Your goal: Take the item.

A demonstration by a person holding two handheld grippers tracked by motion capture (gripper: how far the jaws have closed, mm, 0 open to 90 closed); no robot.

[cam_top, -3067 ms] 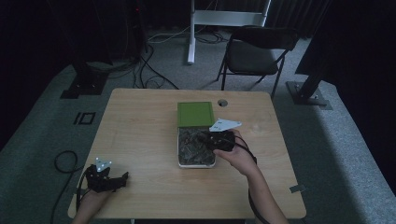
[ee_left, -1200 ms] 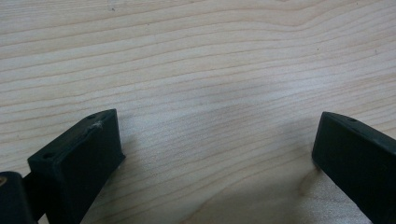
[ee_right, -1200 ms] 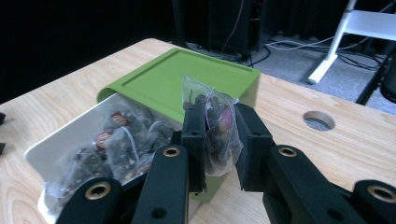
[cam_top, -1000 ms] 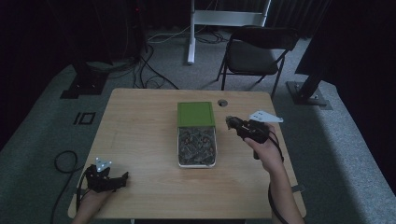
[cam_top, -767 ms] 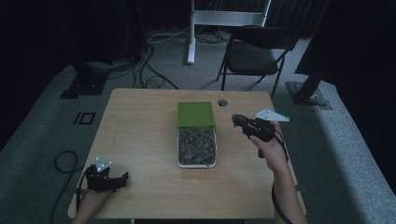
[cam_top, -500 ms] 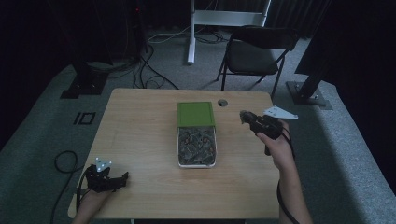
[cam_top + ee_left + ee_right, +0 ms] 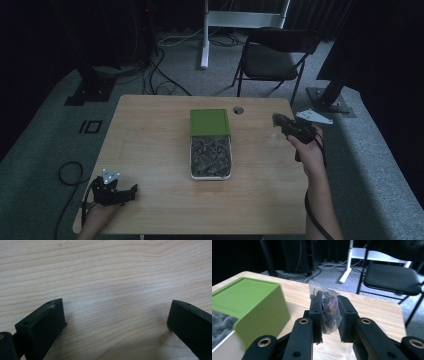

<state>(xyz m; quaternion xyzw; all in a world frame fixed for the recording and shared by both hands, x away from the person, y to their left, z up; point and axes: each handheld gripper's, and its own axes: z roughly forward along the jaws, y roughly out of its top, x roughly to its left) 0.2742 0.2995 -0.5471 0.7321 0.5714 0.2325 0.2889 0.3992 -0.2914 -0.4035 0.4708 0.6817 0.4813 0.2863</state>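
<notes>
Plastic packet of dark pieces is clamped in my right tool, beside the green-lidded box; my left tool rests wide on the surface.

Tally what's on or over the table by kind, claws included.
Claws: 2 (left claw, right claw)
Green-lidded box: 1
Clear packet held in the right claw: 1
Total: 4
</notes>
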